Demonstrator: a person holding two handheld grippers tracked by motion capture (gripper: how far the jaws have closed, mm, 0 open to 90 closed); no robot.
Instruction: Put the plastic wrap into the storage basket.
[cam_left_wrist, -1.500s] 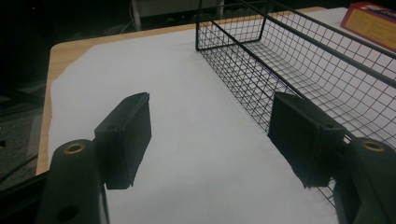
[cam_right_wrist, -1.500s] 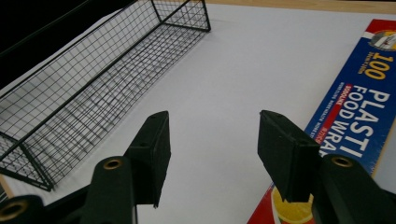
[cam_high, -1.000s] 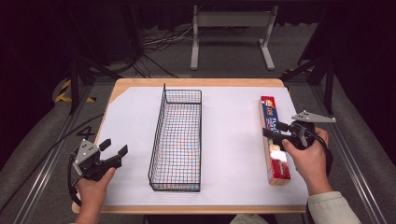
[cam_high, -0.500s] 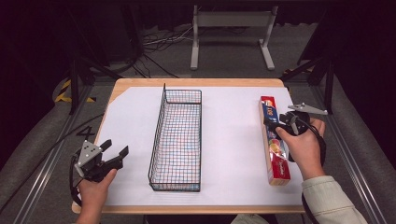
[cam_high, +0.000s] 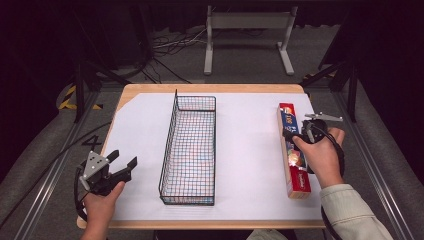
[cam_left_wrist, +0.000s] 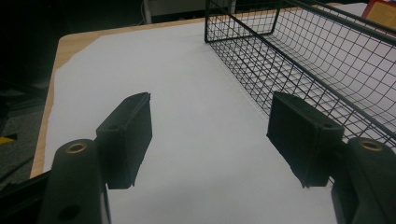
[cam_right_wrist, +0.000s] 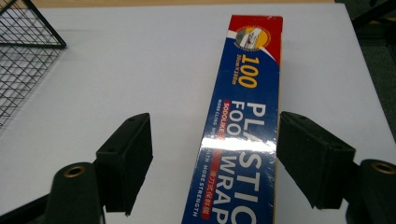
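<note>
A long red and blue box of plastic food wrap lies lengthwise along the right side of the white sheet. My right gripper is over its middle, open. Its jaws have just been opening. In the right gripper view the box lies between the jaws of this gripper, close to the right pad, with a gap on the left. At the front left of the table, my left gripper is open and holds nothing. In the left gripper view its jaws stand wide over bare sheet.
A long black wire basket stands lengthwise in the middle of the table, empty; its wall is just right of the left gripper. Its corner shows far left in the right gripper view. The white sheet covers the wooden table.
My right hand has slid along the box toward the table's far side and come down a little. The left hand has kept still.
</note>
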